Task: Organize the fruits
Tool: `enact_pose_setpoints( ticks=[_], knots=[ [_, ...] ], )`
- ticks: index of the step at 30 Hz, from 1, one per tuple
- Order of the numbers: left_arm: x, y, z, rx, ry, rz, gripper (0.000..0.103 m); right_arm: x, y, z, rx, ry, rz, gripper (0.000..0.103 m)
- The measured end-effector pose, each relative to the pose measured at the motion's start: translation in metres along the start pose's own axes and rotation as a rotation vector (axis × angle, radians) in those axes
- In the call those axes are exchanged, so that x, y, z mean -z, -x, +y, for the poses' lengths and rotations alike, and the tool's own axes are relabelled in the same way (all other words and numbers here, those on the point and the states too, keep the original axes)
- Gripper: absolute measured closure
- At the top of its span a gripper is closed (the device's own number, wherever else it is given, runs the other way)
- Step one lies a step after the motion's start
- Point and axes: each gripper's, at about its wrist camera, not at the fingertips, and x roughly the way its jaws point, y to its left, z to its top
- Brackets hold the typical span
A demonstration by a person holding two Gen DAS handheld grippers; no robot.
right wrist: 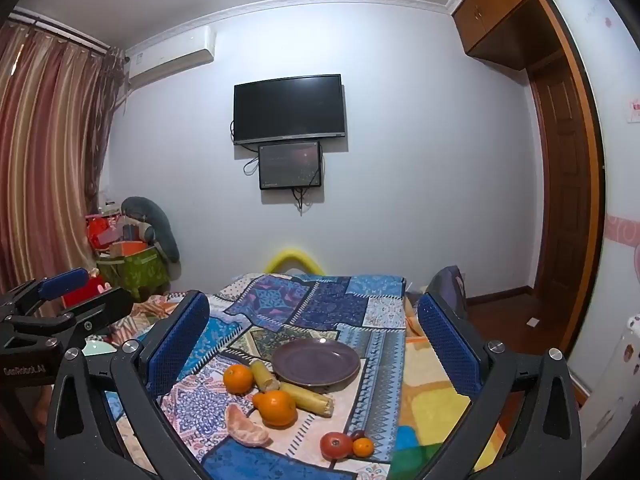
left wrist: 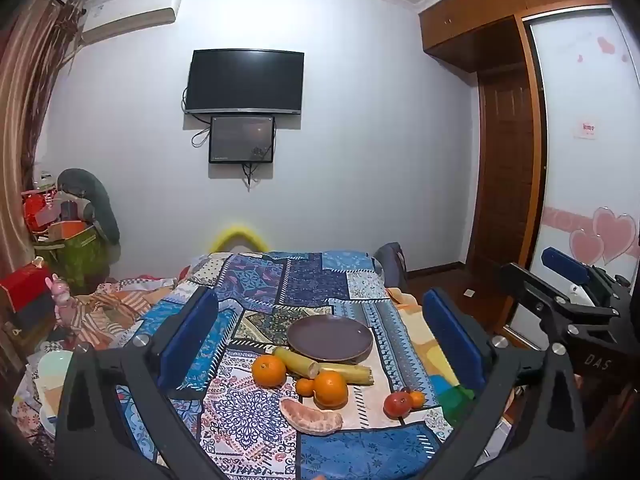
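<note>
Far left: striped curtain [right wrist: 44, 152] down the window side, air conditioner [right wrist: 172, 58] high on the wall beside it, a heap of boxes and bags [right wrist: 132, 264] in the corner below.

Left gripper [left wrist: 320, 332]: jaws spread wide, nothing between the blue pads [left wrist: 188, 336], hovering above the near end of the table, apart from all the fruit. Seen also at the left edge of the right wrist view.

On the patchwork cloth [left wrist: 304, 280], left to right: large orange [left wrist: 269, 370]; peeled citrus segment [left wrist: 311, 417] nearer the camera (pale, membrane showing); yellow cane piece [left wrist: 296, 361] tilted toward the plate's near rim, contact hard to tell; small orange [left wrist: 305, 386] tucked against a second large orange [left wrist: 330, 389]; second cane piece [left wrist: 348, 373] lying flat behind that one; then, well apart to the right, red tomato-like fruit [left wrist: 398, 404] with a tiny orange [left wrist: 417, 398] touching it. Something dark behind that pair, too small to name.

Brown plate [left wrist: 330, 338] just behind the fruit, bare.

On the back wall, above: black television [left wrist: 245, 80], smaller screen [left wrist: 242, 139] hung under it.

Right gripper [right wrist: 314, 344]: likewise spread wide, empty, held over the same table end. Wooden wardrobe [right wrist: 560, 160] at far right.
</note>
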Motion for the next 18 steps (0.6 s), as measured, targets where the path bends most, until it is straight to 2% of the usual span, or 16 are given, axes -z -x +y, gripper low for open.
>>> enact_pose_setpoints(
  ticks=[8,12,18],
  knots=[
    [0.011,-0.004,-0.009,0.007,-0.008,-0.012,0.000,0.000,0.000,0.001,-0.002,-0.003,0.010,0.000],
    [-0.001,0.001,-0.005,0.016,0.003,-0.016,0.000,0.001,0.001,-0.003,0.000,-0.007,0.009,0.000],
    [-0.001,0.003,-0.004,0.017,0.000,-0.023,0.000,0.000,0.001,0.002,0.012,-0.001,0.000,0.000]
  ],
)
